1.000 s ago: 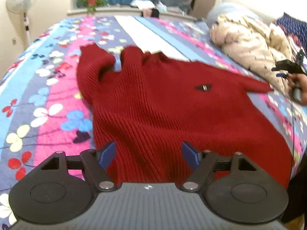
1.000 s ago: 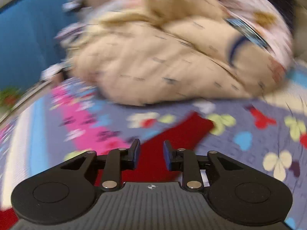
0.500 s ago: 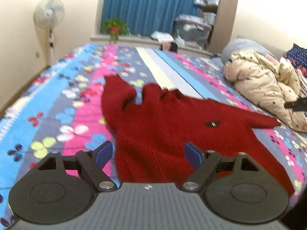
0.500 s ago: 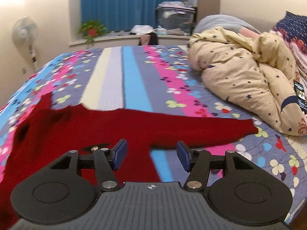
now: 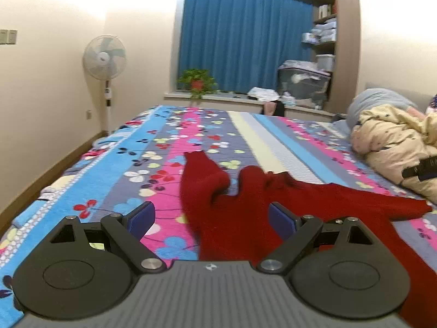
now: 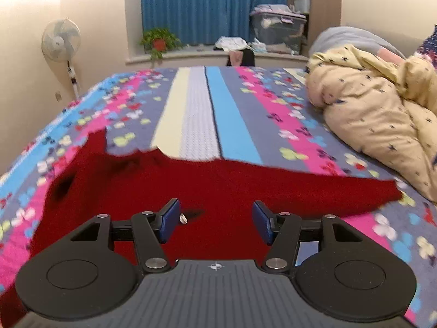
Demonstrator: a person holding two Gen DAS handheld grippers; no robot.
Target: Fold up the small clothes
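A dark red knitted sweater (image 5: 245,218) lies spread on the flowered striped bedspread (image 5: 131,164). Its left sleeve is bunched up, and its right sleeve stretches toward the quilt. It also shows in the right wrist view (image 6: 218,186), with a small label near the middle. My left gripper (image 5: 211,217) is open and empty, above the sweater's left part. My right gripper (image 6: 215,222) is open and empty, above the sweater's body. Neither touches the cloth.
A rumpled cream quilt (image 6: 377,109) and a grey pillow (image 6: 352,37) lie at the right of the bed. A standing fan (image 5: 105,63) is by the left wall. A potted plant (image 5: 198,82) and a storage box (image 6: 278,27) stand on the window ledge.
Both grippers have tilted up and drawn back from the sweater. The right gripper has let go of the right sleeve, opened wide and swung left over the sweater's body.
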